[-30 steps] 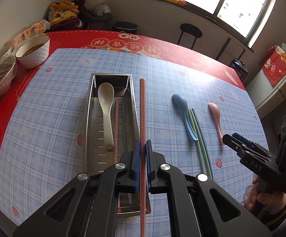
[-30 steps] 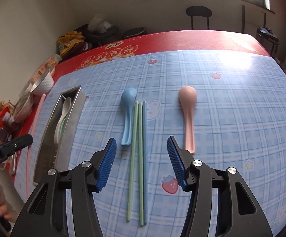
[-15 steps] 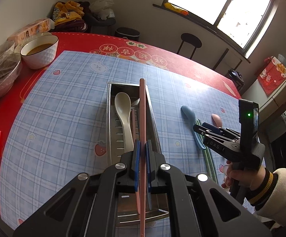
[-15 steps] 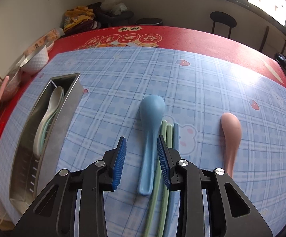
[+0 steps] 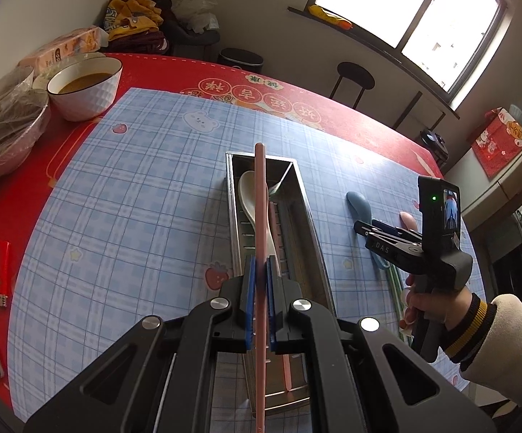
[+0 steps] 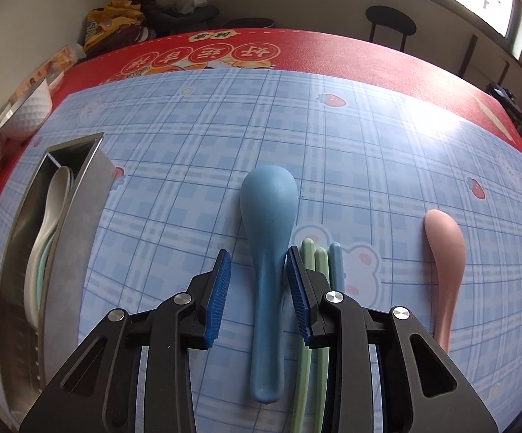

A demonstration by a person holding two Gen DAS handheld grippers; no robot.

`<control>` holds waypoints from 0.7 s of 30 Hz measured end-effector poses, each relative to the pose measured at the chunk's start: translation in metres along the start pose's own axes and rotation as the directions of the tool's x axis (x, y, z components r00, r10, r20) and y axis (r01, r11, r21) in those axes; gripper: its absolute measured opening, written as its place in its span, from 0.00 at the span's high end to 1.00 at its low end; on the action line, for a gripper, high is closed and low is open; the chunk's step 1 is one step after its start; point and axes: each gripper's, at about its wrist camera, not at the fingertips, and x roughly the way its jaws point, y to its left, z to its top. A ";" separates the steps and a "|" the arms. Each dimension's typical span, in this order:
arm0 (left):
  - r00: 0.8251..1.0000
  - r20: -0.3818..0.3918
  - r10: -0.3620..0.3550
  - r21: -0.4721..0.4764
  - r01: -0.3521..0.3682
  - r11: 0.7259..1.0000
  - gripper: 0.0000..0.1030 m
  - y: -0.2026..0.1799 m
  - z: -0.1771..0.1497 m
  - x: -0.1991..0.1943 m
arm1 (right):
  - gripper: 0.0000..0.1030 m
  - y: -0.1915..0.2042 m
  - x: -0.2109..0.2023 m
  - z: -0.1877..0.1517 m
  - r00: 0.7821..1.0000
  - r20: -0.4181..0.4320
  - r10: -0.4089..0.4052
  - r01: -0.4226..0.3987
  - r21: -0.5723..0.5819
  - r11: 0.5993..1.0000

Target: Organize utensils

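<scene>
While on mat: 2 spoons, 3 chopsticks.

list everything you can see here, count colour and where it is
stainless steel utensil tray: 1, silver, on the blue checked mat
cream spoon: 1, in the tray
pink chopstick: 1, clamped in the left hand-held gripper, over the tray
blue spoon: 1, on the mat, between the open right hand-held gripper fingers
green chopsticks: 2, beside the blue spoon
pink spoon: 1, on the mat, right
white bowl: 1, on the red tablecloth, far left
person's hand: 1, holding the right gripper
</scene>
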 end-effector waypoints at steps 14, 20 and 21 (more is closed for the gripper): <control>1.000 -0.022 -0.017 -0.015 0.016 1.000 0.94 0.002 -0.004 0.002 | 0.79 0.003 -0.011 -0.005 0.997 0.008 0.077 -0.078 0.074 0.994; 0.999 -0.041 -0.032 -0.036 0.031 0.999 0.94 -0.002 -0.004 0.009 | 0.79 0.000 -0.044 -0.017 0.984 0.063 0.169 -0.177 0.154 0.972; 0.998 -0.044 -0.036 -0.035 0.034 0.999 0.94 -0.004 -0.004 0.010 | 0.80 -0.001 -0.050 -0.019 0.981 0.072 0.181 -0.190 0.159 0.969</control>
